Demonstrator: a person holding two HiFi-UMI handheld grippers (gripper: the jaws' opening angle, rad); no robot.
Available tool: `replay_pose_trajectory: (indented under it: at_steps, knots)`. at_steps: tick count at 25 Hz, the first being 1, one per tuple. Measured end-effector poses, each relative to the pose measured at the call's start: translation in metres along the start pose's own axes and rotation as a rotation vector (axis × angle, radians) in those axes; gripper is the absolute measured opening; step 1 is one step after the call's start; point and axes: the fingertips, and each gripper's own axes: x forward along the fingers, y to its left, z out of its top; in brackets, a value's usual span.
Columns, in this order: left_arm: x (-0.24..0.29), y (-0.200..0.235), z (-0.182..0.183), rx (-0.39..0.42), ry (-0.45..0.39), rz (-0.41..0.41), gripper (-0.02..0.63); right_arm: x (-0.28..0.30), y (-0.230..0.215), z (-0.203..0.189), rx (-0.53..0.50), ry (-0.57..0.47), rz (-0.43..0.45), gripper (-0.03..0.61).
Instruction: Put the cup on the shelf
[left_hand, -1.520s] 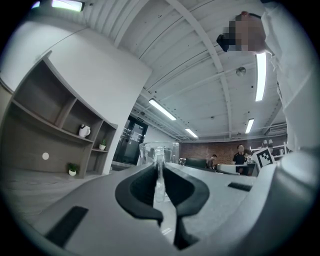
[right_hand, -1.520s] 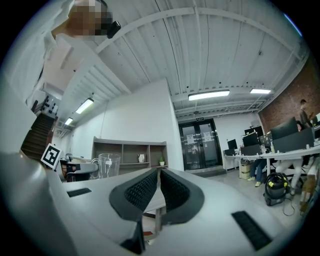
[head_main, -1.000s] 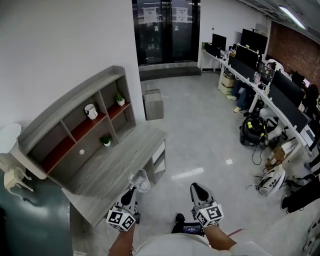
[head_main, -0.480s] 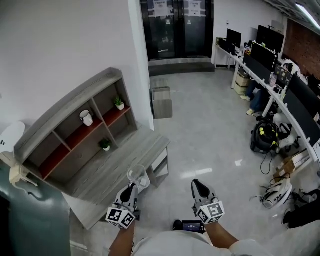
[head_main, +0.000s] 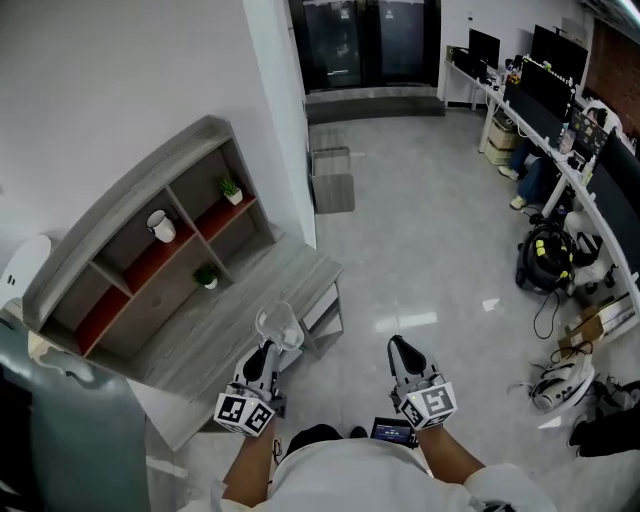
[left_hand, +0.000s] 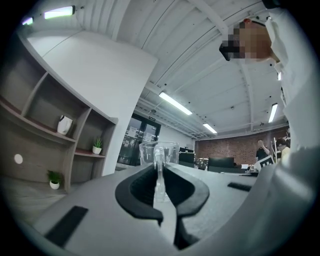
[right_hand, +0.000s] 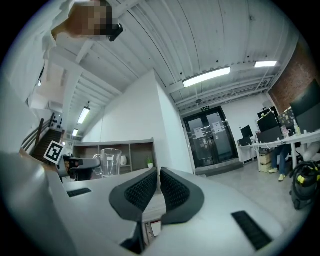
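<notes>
The left tongs (head_main: 268, 352) (left_hand: 159, 172) are closed narrowly on the handle of a clear glass cup (head_main: 278, 327) (left_hand: 159, 150), which stands upright in the grip. In the head view the cup is in the lower middle of the frame, over the near right edge of the grey wooden desk (head_main: 230, 310). The right tongs (head_main: 402, 352) (right_hand: 158, 176) are lower right of it, over the pale floor, with their ridged black pads nearly together and nothing between them. In the right gripper view the cup (right_hand: 110, 161) appears at the left. The grey wooden shelf unit (head_main: 130, 185) with red boards fills the left of the head view, at the back of the desk. It holds a white mug (head_main: 160, 226) (left_hand: 64, 125) and two small potted plants (head_main: 231, 189) in separate compartments.
</notes>
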Motion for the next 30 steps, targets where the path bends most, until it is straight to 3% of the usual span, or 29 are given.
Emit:
replay_pose_trajectory:
  at_steps: [10,15,30]
  knots:
    - [0.053,0.016,0.005,0.030,-0.011,-0.010,0.023,0.042,-0.036,-0.004,-0.001,0.013,0.004,0.044]
    - [0.080,0.038,0.001,0.008,-0.023,0.001,0.023,0.074,-0.050,-0.008,-0.020,0.026,0.017,0.044]
    - [0.186,0.140,0.013,-0.003,-0.031,0.011,0.023,0.228,-0.084,-0.013,-0.057,0.064,0.045,0.044]
